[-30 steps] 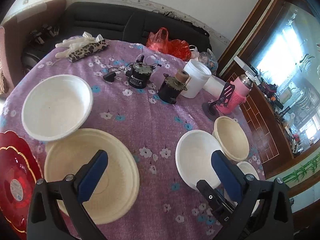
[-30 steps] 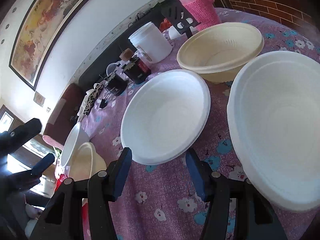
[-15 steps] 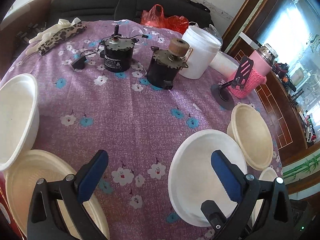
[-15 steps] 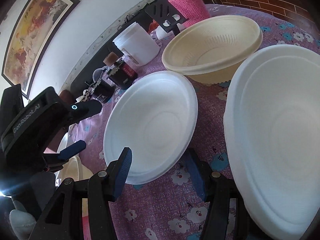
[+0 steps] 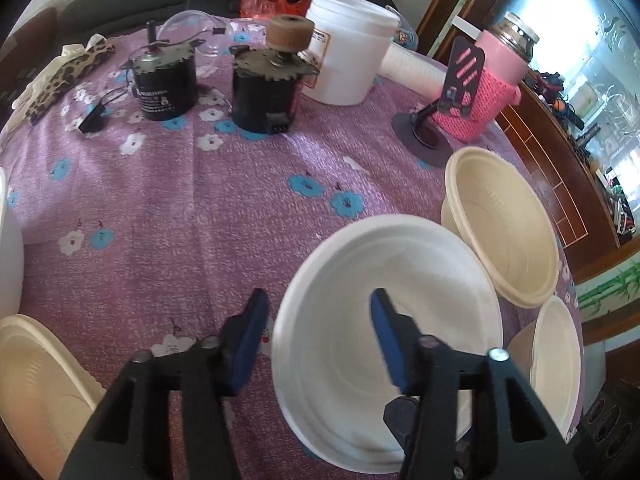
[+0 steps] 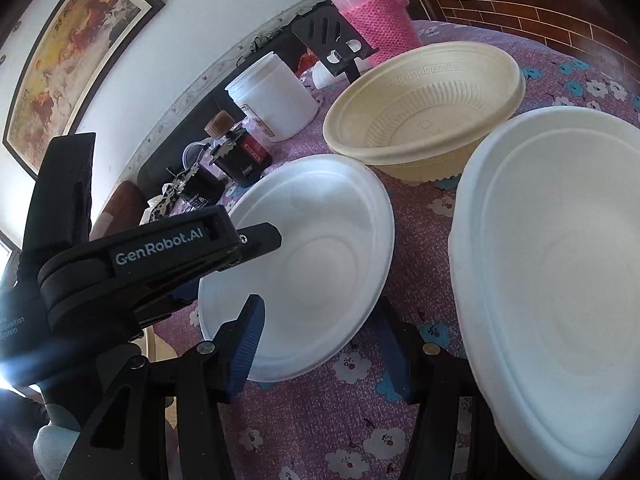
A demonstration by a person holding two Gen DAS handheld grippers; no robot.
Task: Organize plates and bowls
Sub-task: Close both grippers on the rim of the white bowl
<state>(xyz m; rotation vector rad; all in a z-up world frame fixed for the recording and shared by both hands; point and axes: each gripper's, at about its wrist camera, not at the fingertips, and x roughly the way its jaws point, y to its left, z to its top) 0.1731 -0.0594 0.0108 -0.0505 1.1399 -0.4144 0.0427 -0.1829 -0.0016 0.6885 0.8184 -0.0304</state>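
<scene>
A white plate (image 5: 400, 320) lies on the purple floral tablecloth (image 5: 180, 208). My left gripper (image 5: 316, 332) is open, its jaws straddling the plate's near left rim, one finger outside and one over the plate's inside. In the right wrist view the same plate (image 6: 320, 256) lies just ahead of my open right gripper (image 6: 320, 332), which straddles its near edge; the left gripper's body (image 6: 152, 256) reaches over its left rim. A cream bowl (image 5: 504, 220) (image 6: 428, 108) sits beyond it. A big white bowl (image 6: 560, 272) (image 5: 556, 360) sits to the right.
Two black motors (image 5: 264, 84), a white tub (image 5: 348, 52), a phone stand (image 5: 452, 92) and a pink-sleeved jar (image 5: 492, 80) stand at the back. A cream plate (image 5: 36, 384) lies at the near left, a white bowl's edge (image 5: 8, 252) above it.
My left gripper moved right and forward onto the white plate and narrowed its jaws. The right gripper edged closer to the plate's near rim.
</scene>
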